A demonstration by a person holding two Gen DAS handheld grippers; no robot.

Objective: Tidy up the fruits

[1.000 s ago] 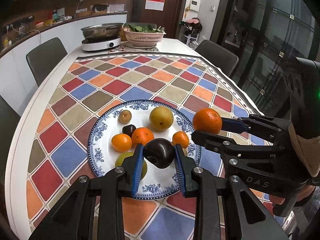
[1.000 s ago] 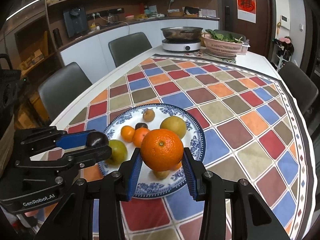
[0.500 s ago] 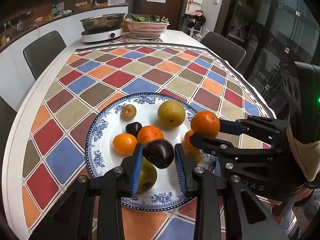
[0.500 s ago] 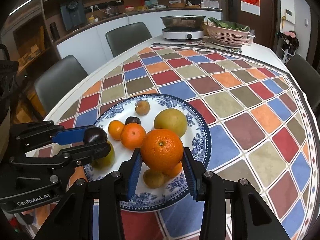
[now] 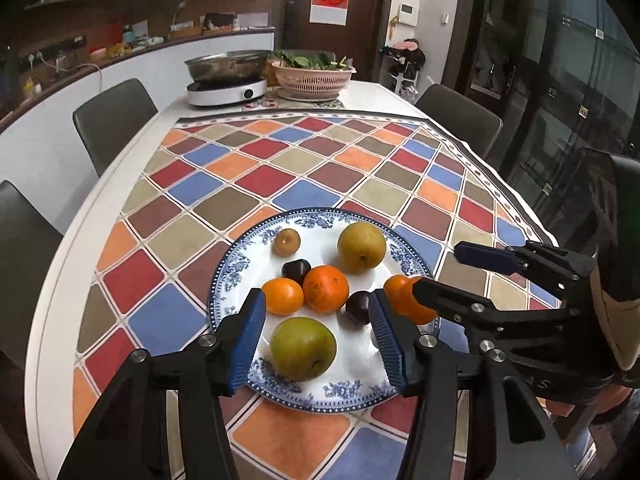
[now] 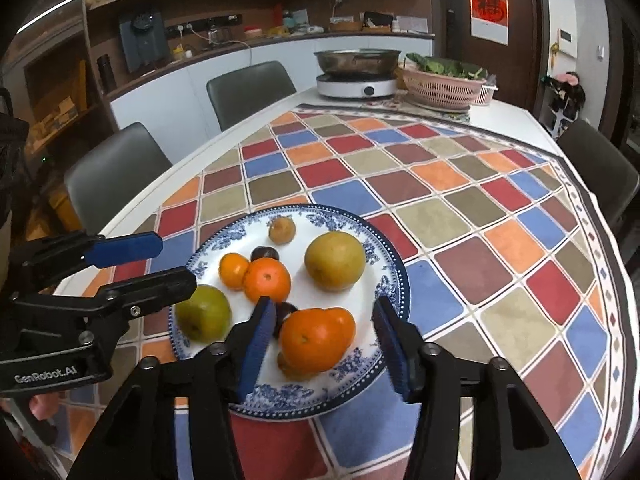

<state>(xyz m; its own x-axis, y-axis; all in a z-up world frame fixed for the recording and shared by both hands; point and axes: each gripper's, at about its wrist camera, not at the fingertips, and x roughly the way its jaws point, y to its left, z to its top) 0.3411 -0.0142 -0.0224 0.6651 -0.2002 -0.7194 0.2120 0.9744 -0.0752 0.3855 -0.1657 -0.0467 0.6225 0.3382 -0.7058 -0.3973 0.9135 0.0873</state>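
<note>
On the tabletop [image 5: 132, 196], a glossy cloth of coloured diamonds [image 6: 472, 208] lies under the round blue-and-white patterned plate [image 6: 390, 280]. Beside the plate's left rim the left gripper [image 5: 318, 332], marked "GenRobot.AI", has its ribbed blue fingers [image 5: 250, 336] spread and empty. Over the plate's near rim the right gripper [image 6: 326, 340] is spread too. On the plate sit a smooth pear [image 6: 335, 261], a green apple [image 5: 303, 348], a dimpled orange [image 6: 316, 338] and a dark plum [image 5: 358, 307].

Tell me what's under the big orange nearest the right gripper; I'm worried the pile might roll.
The big orange sits on a smaller orange fruit and against a dark plum. Whatever lies beneath its far side is covered.
</note>
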